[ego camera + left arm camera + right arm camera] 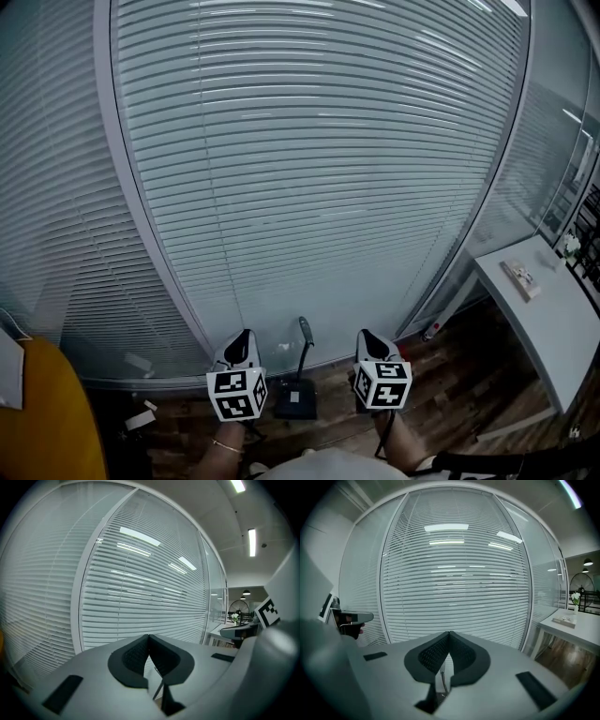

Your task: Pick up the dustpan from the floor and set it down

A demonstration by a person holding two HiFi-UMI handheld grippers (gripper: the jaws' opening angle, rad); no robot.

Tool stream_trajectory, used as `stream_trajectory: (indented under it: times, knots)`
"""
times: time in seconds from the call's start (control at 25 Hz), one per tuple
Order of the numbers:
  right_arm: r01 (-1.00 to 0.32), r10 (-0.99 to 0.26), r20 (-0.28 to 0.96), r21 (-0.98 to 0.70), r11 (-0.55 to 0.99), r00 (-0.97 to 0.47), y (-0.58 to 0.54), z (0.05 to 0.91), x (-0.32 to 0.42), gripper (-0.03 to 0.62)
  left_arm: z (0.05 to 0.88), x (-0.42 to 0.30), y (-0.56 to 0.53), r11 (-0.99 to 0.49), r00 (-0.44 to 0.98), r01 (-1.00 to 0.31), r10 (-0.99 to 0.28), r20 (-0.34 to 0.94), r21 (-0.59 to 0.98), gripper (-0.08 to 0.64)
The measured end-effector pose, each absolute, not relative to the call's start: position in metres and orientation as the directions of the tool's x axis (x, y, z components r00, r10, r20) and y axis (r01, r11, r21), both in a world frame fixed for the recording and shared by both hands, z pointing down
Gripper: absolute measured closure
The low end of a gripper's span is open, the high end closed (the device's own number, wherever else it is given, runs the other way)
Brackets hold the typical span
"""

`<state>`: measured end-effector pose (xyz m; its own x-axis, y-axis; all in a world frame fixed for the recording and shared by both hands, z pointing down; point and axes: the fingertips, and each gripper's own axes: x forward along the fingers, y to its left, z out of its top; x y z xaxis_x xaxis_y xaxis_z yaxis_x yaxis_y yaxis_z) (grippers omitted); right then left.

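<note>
left claw [242, 335] shut, empty | right claw [367, 336] shut, empty | dustpan [296, 399] on floor at foot of blinds wall [309, 169], handle [306, 332] upright | risk: a low claw swing likely clips thin handle, tips pan; glass close behind

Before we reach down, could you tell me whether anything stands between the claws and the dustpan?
Nothing visible does. The dustpan stands on the floor by the blinds, between the left claw and the right claw, both shut.
</note>
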<state>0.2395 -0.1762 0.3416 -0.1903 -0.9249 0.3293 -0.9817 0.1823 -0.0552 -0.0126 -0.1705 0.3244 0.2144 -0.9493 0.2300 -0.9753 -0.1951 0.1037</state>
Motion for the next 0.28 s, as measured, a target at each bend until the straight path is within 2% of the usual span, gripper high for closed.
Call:
stream_trajectory:
  times: [0.28]
  knots:
    - [-0.982, -0.922, 0.337, -0.057, 0.182, -0.191, -0.1795, 0.3454, 0.2356, 0.560, 0.3292, -0.0183, -0.1739, -0.193, 0.213, -0.976, -0.947, 0.240, 0.105, 0.543]
